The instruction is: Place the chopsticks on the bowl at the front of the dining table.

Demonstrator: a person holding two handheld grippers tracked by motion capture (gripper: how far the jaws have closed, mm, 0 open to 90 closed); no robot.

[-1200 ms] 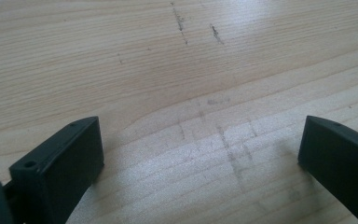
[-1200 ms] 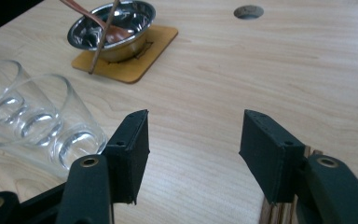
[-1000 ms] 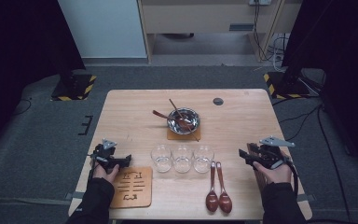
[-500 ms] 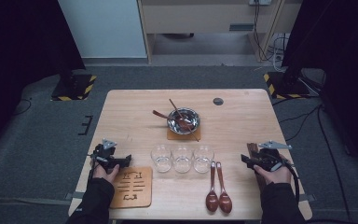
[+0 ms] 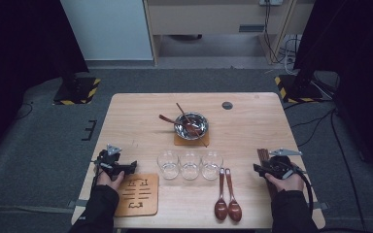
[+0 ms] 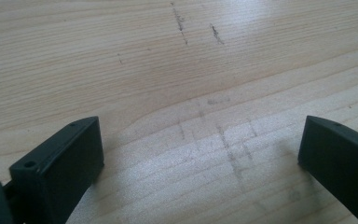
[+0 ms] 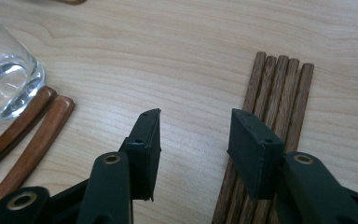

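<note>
The right tongs (image 7: 193, 135) hover low over the tabletop (image 7: 191, 56), jaws apart and just been closing, nothing between them; the wooden chopsticks (image 7: 279, 88) lie just beside them. The left tongs (image 6: 200, 154) stand wide apart over bare wood.

right tool (image 5: 261, 168) lowered toward chopsticks (image 7: 279, 93), jaws closing, nothing between

Light wooden table (image 5: 252, 121) stands mid-frame on grey carpet (image 5: 43, 145). Black curtains (image 5: 19, 43) fill upper left and upper right. Pale panel (image 5: 107, 29) and beige cabinet (image 5: 213, 17) along the top. Yellow-black striped bases (image 5: 77, 90) flank the table; cables (image 5: 291, 46) upper right.
</note>
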